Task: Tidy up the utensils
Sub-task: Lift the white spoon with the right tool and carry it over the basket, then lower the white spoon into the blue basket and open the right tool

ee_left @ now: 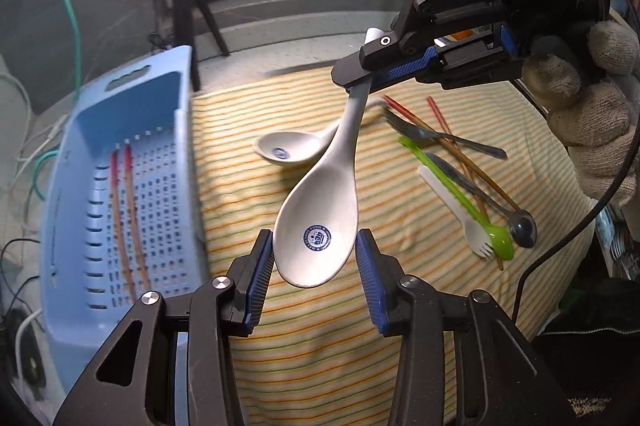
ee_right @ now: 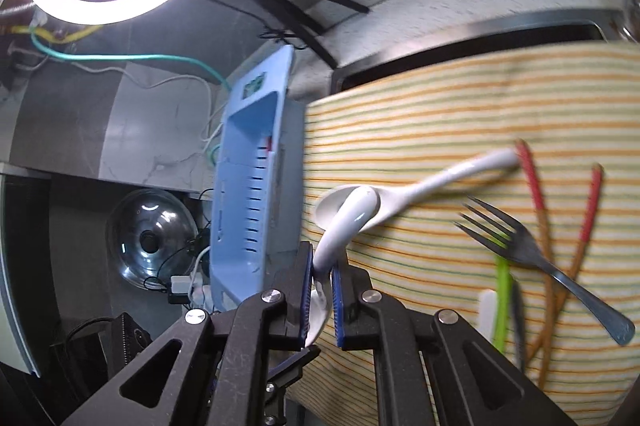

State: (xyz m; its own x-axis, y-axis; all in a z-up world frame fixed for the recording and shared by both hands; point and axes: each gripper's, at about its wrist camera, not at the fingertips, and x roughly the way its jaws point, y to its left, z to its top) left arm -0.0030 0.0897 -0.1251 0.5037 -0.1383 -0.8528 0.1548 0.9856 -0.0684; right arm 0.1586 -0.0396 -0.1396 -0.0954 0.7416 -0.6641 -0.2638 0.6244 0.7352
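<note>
— Why two sets of fingers on one spoon [ee_left: 320,210]?

— It's long, smooth and heavy at the bowl. My right fingers [ee_left: 348,76] are clamped tight on the handle near its end, so the bowl hangs down towards my left fingers [ee_left: 262,266]. Those stand about half open with the bowl between them, a pad at each side. Whether they press on it or only frame it, I cannot tell.

— Where is it now?

— In the air above the cloth [ee_left: 320,346] on the table, right of the basket [ee_left: 80,114]. I judge it is bound for the basket, and steadying the bowl should stop it from swinging.

— Why does the basket sit there?

— It stands just beside the cloth's left edge, so each carry is short.

— Count for me.

— White soup spoons: two, the one I hold and a second spoon [ee_left: 280,148] lying on the cloth behind it. Chopsticks: four, a sorted pair [ee_left: 128,210] lying lengthwise in the basket and a loose pair [ee_left: 404,112] on the cloth. Forks: two, a metal fork [ee_left: 440,136] and a white fork [ee_left: 448,198]. One green spoon [ee_left: 448,174] and one metal spoon [ee_left: 524,226]. The loose ones lie crossed in a heap at the right, so each will need picking apart.
</note>
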